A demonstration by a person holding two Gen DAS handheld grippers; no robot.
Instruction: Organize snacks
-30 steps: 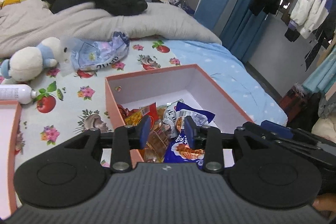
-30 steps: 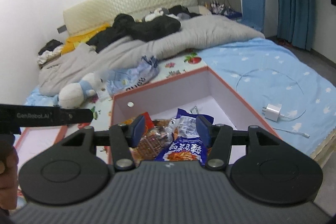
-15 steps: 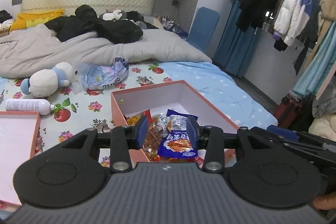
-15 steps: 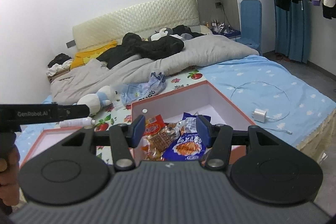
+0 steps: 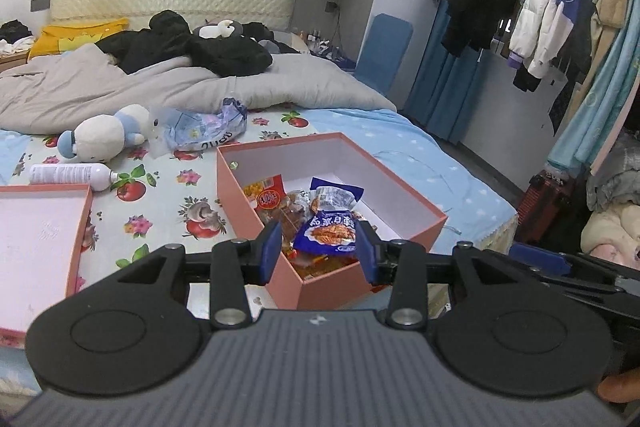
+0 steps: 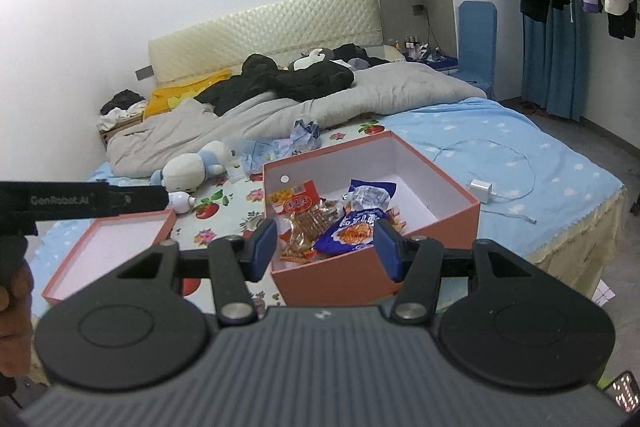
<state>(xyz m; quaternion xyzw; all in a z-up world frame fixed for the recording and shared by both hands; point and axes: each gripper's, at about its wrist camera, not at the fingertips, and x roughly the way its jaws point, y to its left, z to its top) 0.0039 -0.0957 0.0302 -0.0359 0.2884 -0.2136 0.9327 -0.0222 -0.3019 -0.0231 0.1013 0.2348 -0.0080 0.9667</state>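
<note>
One salmon-pink box [image 5: 256, 205] on the bed, holding a heap of snack packets: one blue packet [image 5: 328, 231] on top, one red-and-yellow packet [image 5: 266, 195], one clear packet of brown snacks [image 6: 310, 223]; more underneath, number unclear. One box lid [image 6: 108, 247] lying open side up. One plush toy [image 5: 102, 135]. One white bottle [image 5: 68, 175]. One crumpled plastic bag [image 5: 204, 131]. One white charger [image 6: 482, 185] with one cable. One blue chair [image 6: 476, 39]. Two grippers, one per view.
</note>
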